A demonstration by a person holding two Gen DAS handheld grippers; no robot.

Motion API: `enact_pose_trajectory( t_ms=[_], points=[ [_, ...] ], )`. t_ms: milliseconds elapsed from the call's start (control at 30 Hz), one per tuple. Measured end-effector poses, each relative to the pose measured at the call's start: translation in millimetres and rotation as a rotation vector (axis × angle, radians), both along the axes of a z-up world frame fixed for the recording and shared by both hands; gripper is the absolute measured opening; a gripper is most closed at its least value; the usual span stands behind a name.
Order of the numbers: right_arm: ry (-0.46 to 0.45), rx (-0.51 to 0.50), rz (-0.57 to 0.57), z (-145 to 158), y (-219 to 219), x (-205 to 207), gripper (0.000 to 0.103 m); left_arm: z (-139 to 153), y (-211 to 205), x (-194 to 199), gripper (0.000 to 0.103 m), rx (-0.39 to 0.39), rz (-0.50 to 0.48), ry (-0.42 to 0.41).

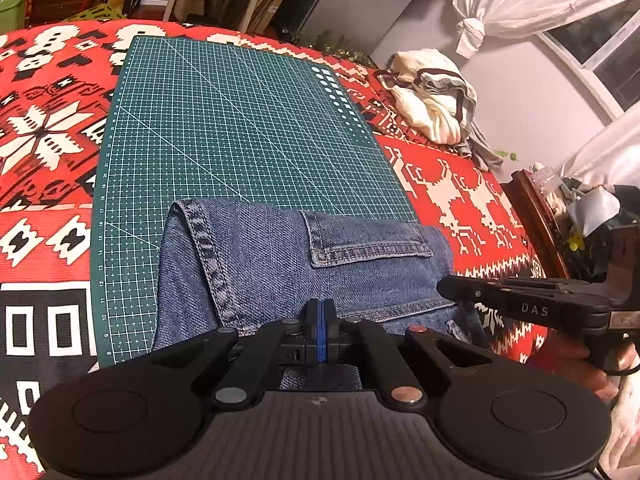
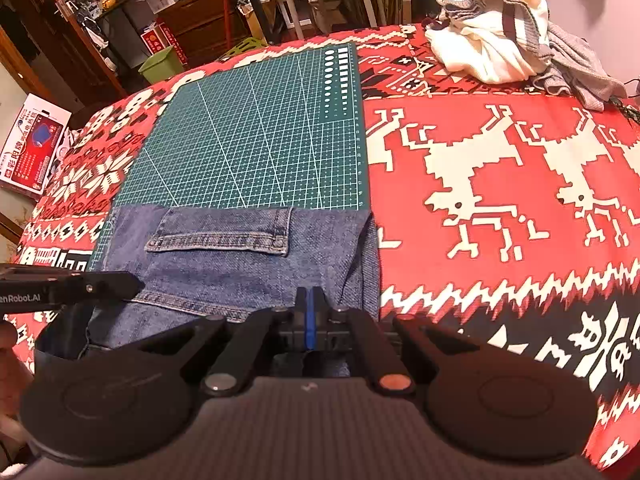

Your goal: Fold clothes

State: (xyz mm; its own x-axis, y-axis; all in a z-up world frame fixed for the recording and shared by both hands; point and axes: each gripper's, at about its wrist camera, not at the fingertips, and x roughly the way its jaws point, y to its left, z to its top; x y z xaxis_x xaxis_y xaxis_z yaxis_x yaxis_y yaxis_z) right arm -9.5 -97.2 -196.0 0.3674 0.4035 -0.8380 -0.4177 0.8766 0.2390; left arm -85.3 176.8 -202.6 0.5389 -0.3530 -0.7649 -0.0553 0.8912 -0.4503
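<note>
Both grippers, the left marked "enRobot.AI" and the right marked "DAS", have jaws pressed together over the jeans.

Beyond the folded blue denim jeans, the green gridded cutting mat lies bare through mid-frame; a heap of cream and grey knitwear occupies the upper right.

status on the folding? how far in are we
Done: jeans already lie folded into a compact block at the near end of the green mat. In hand: left gripper and right gripper are both shut at the jeans' near edge. Left: the cream sweater pile sits unfolded at the far corner.
</note>
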Motion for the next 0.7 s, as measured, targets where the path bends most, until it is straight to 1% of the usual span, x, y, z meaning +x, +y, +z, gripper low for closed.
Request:
enact_pose_trajectory(
  t_ms=[67,167,200,267,300,367,433,500,567,600,667,700],
  points=[
    [-0.010,-0.017,0.003,1,1,1,0.000,2,0,2,0.003,0.003,-0.006,0.005],
    [0.005,-0.028,-0.043,3,-8,7,0.000,10,3,-2,0.003,0.034,-0.003,-0.007],
    [0.012,-0.035,-0.069,4,-12,10,0.002,13,5,-3,0.003,0.047,0.012,-0.009],
    [0.015,-0.007,-0.087,9,-18,13,0.002,18,12,-6,0.002,0.073,0.049,-0.011],
    [0.013,0.012,-0.092,13,-20,14,0.002,20,16,-7,0.002,0.072,0.065,-0.017],
    [0.009,0.048,-0.100,20,-22,16,0.002,23,24,-6,0.002,0.041,0.087,-0.035],
    [0.003,0.072,-0.086,25,-14,19,0.002,25,28,-2,0.002,0.018,0.098,-0.050],
    [-0.004,0.072,-0.056,26,-1,21,0.002,25,25,5,0.002,0.003,0.087,-0.059],
    [0.004,0.065,-0.024,23,13,22,0.002,20,19,13,0.002,-0.003,0.068,-0.049],
    [0.010,0.048,-0.013,17,18,23,0.002,16,15,16,0.002,0.006,0.060,-0.034],
    [0.020,0.020,0.008,4,23,23,0.001,4,8,21,0.002,0.049,0.047,0.005],
    [0.015,0.028,0.017,0,21,22,0.000,-1,6,22,0.003,0.073,0.042,0.015]
  ],
)
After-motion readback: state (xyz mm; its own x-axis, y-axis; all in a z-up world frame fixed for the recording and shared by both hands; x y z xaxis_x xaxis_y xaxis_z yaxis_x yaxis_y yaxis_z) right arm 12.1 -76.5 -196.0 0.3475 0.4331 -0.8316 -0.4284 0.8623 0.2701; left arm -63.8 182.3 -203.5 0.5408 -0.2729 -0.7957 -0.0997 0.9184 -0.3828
